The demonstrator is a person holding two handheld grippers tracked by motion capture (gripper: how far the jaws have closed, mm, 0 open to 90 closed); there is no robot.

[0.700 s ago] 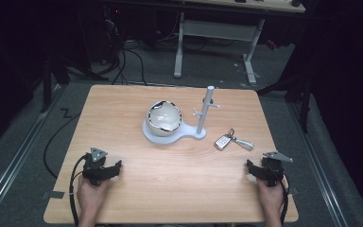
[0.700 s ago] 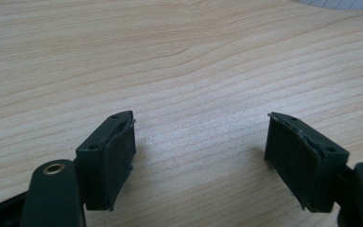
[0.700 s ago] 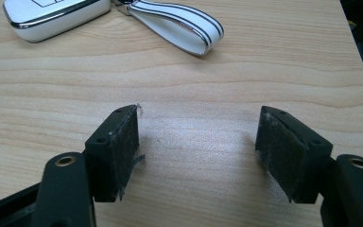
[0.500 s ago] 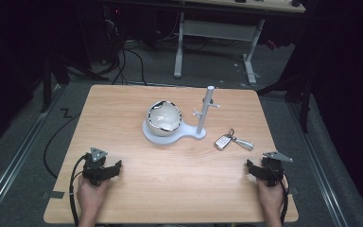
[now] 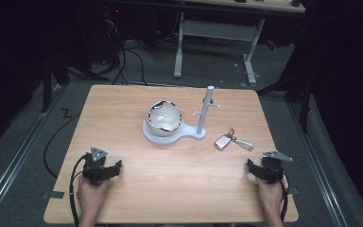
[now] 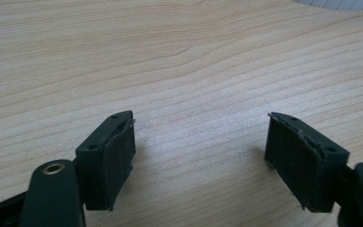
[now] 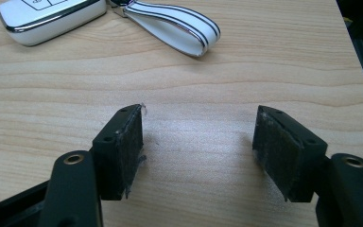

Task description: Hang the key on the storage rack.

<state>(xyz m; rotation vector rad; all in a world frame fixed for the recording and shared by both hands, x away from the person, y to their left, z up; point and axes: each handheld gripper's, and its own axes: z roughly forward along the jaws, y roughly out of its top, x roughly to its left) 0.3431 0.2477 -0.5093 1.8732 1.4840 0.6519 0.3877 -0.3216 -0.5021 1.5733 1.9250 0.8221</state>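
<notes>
**Both grippers wide apart, low at the near edge of the table**

The left gripper (image 6: 201, 142) has its jaws spread wide with bare wood grain between them and nothing held; its black pads (image 6: 116, 163) sit just above the table (image 5: 123, 118). In the high view the left gripper (image 5: 105, 171) rests near the table's front left corner, held by the left hand (image 5: 90, 195), with a black cable (image 5: 73, 189) looping back from it and a grey three-cornered plate on top.

The right gripper (image 7: 198, 151) is likewise wide open and holds nothing, its frayed pads (image 7: 131, 146) apart over the wood. Just ahead of it lies a white key fob (image 7: 47, 16) with a white looped strap (image 7: 175, 28) attached. From above, the right gripper (image 5: 263, 169) sits near the front right corner in the right hand (image 5: 270, 196), and the key fob (image 5: 223, 142) lies beyond it, toward the middle of the table, well apart from the jaws.

Farther back, near the table's centre, a white stand (image 5: 189, 135) carries an upright post (image 5: 205, 111) with small pegs, and a white bowl (image 5: 164, 118) with a dark-marked rim sits on the stand's round base, beside the post. The key fob lies just to the right of the stand, not touching it.
</notes>
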